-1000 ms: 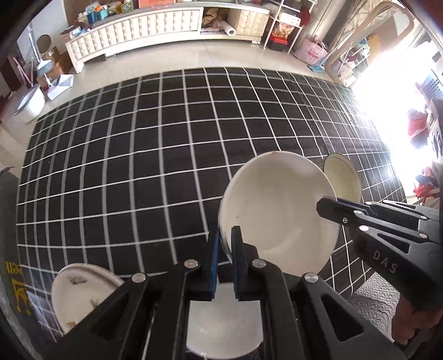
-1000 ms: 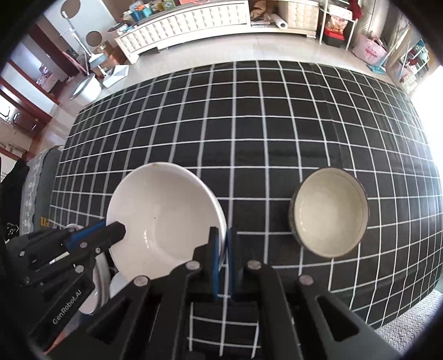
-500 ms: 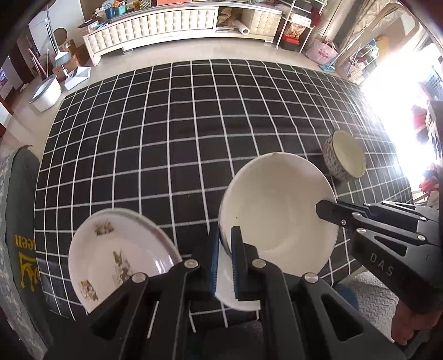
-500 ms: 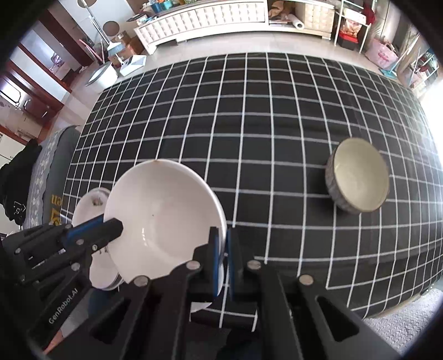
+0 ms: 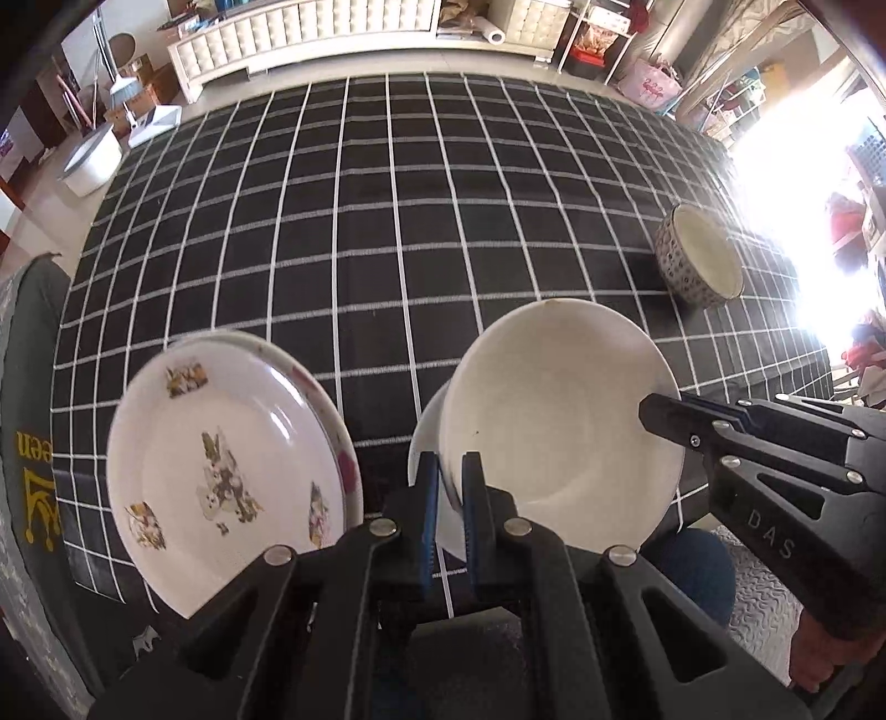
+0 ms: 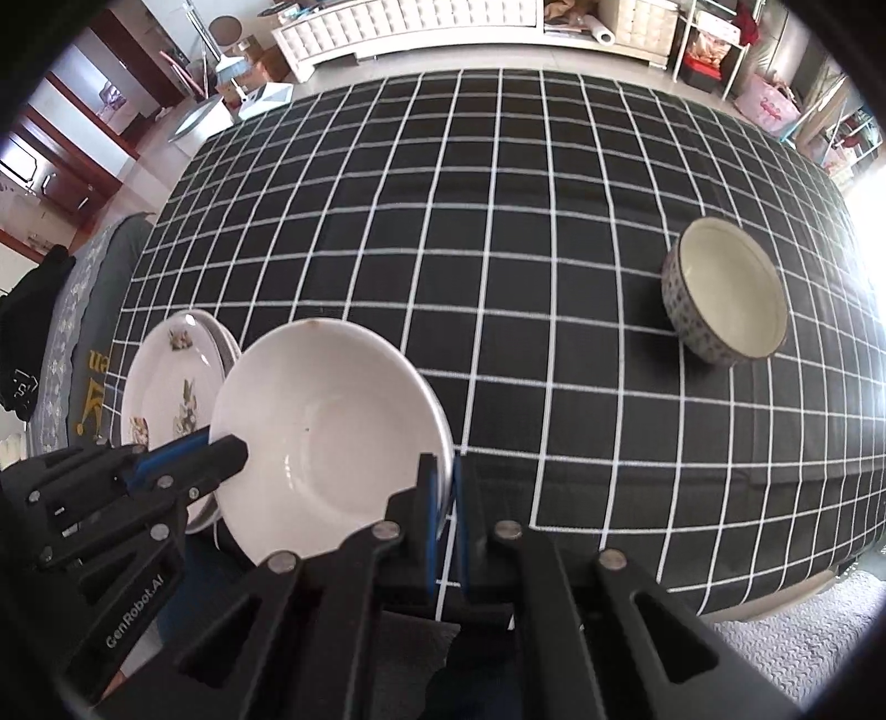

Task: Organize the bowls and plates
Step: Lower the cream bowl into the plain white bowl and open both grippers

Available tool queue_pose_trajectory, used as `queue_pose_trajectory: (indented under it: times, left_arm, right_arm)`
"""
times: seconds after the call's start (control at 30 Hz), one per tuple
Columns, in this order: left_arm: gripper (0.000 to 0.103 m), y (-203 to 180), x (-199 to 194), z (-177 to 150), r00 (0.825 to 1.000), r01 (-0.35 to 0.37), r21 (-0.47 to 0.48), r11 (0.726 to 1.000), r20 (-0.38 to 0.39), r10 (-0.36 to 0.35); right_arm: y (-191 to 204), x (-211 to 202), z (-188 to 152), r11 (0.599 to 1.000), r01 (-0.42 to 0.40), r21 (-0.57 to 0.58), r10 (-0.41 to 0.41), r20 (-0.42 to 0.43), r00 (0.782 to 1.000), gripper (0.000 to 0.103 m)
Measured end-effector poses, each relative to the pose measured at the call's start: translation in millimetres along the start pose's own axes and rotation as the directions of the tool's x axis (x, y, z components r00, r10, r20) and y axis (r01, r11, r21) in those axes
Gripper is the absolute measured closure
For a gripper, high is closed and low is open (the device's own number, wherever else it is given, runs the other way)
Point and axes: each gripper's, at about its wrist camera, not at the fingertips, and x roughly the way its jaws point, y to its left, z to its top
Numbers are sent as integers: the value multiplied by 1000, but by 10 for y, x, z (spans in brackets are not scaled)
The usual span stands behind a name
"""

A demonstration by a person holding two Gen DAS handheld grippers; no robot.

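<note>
Both grippers hold one plain white deep plate [image 5: 559, 421] by its rim, lifted above the table's near edge. My left gripper [image 5: 448, 487] is shut on its near-left rim. My right gripper [image 6: 443, 498] is shut on its near-right rim; the plate also shows in the right wrist view [image 6: 326, 421]. Another white dish [image 5: 423, 443] shows just behind and under it. A stack of flower-patterned plates [image 5: 221, 476] lies at the table's near left corner. A speckled bowl [image 6: 725, 288] stands alone at the right.
The table carries a black cloth with a white grid [image 5: 387, 232]. A grey chair back [image 6: 72, 310] stands at the left edge. A white sideboard [image 5: 310, 33] and shelves with bags line the far wall.
Both grippers have risen and pulled back toward the near edge with the white plate. More of the table, the flowered plates and the speckled bowl have come into view.
</note>
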Motion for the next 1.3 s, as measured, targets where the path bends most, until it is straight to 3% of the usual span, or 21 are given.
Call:
queue_pose_trajectory:
  times: [0.87,1.3]
  left_arm:
    - [96,80,273,-36,998,-22,-8,1000,-58,22]
    - [96,53,222,-14,999,-24,-2,1000,-24,24]
  right_arm:
    - [58,255,-36,1000,1,-20,-3,-62,998,95]
    - [39,234,-37,999,-29,-37,27,-49,998,95]
